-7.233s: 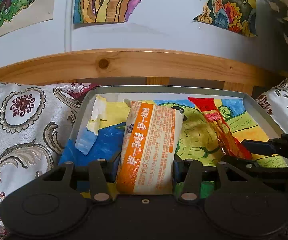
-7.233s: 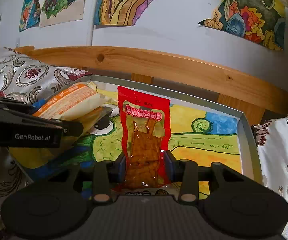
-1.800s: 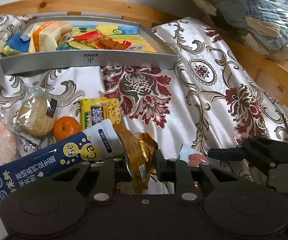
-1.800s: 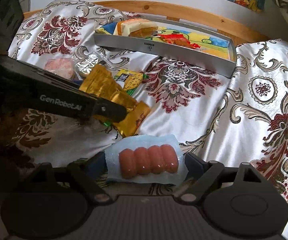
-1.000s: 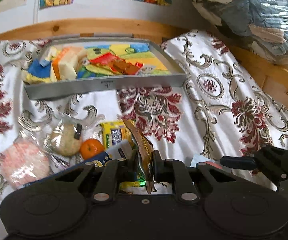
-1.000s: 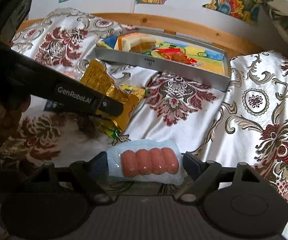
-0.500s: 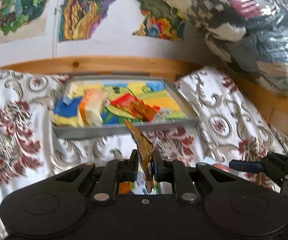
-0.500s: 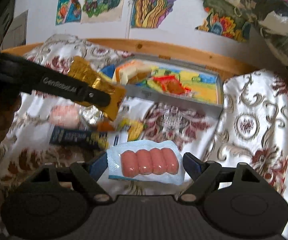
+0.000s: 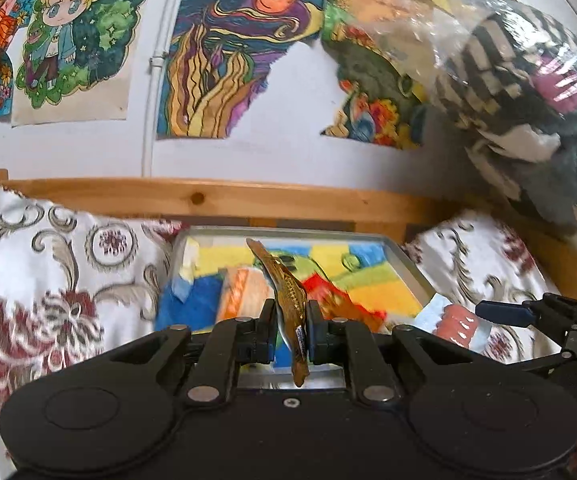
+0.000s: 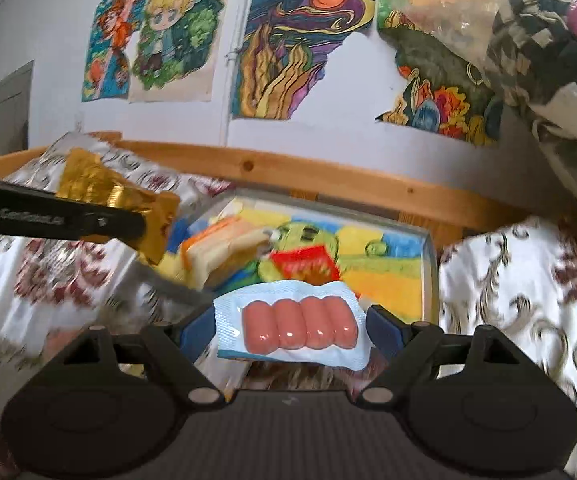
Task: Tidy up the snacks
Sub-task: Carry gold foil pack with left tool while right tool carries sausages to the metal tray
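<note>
Gold foil shows edge-on between the fingers of the left gripper (image 9: 291, 330), which are pinched narrow on a golden snack packet (image 9: 286, 296); the packet stands upright, its top rising ahead of the fingertips and its bottom end hanging below them. In the right wrist view the same packet (image 10: 108, 196) appears flat-on, up and to the left of the right gripper's fingers.

Between the fingers of the right gripper (image 10: 290, 326), which are spread fairly wide, a sausage pack (image 10: 294, 324) with four pink sausages in a pale blue wrapper is held by its two short edges, lying level.

Just beyond both sets of fingertips sits a grey metal tray (image 9: 410, 268) lined with a brightly coloured drawing. Inside it, ahead of the left fingers, lie an orange-and-cream snack pack (image 9: 244, 290) and, to its right, a red snack pouch (image 9: 328, 294). The tray rests on a patterned white-and-maroon bedspread (image 9: 56, 264).

Farther off runs a wooden bed rail (image 9: 208, 200), then a white wall with coloured drawings (image 9: 224, 52). A clear plastic bag of clothes (image 9: 528, 80) fills the far right.
</note>
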Available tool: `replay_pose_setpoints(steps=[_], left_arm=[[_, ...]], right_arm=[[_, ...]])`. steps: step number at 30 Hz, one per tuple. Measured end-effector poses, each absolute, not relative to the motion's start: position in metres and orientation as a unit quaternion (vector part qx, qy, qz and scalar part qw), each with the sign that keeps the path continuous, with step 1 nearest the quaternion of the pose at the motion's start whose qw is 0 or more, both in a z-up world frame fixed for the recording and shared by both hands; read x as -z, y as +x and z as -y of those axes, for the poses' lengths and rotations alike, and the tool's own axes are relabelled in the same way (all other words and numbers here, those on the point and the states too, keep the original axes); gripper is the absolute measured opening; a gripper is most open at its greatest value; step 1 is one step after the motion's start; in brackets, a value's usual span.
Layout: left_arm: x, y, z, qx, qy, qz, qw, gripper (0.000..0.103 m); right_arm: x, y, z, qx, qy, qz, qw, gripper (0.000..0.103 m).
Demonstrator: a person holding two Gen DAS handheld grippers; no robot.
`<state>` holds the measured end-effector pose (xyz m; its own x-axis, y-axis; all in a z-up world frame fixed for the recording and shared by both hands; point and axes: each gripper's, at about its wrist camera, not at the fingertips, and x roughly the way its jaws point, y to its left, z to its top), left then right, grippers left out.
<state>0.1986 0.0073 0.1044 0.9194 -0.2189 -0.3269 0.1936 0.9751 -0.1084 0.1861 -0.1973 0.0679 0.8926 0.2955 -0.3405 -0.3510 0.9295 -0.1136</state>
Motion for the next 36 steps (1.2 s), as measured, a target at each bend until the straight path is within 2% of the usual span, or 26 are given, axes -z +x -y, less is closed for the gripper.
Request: replay_pose_setpoints(steps=[15,36], left_arm=[[-0.087,0.27,0.016,0.127,-0.041,-0.161,0.978,0.015],[-0.053,0.303,0.052,0.138,-0.051,-0.178,0.973,0.015]], right_arm=[[-0.05,0.267,0.194,-0.14,-0.099,-0.152,0.973,0.085],[-0.025,0.29,0.213,-0.126,-0.086,-0.159,0.975,0.085]])
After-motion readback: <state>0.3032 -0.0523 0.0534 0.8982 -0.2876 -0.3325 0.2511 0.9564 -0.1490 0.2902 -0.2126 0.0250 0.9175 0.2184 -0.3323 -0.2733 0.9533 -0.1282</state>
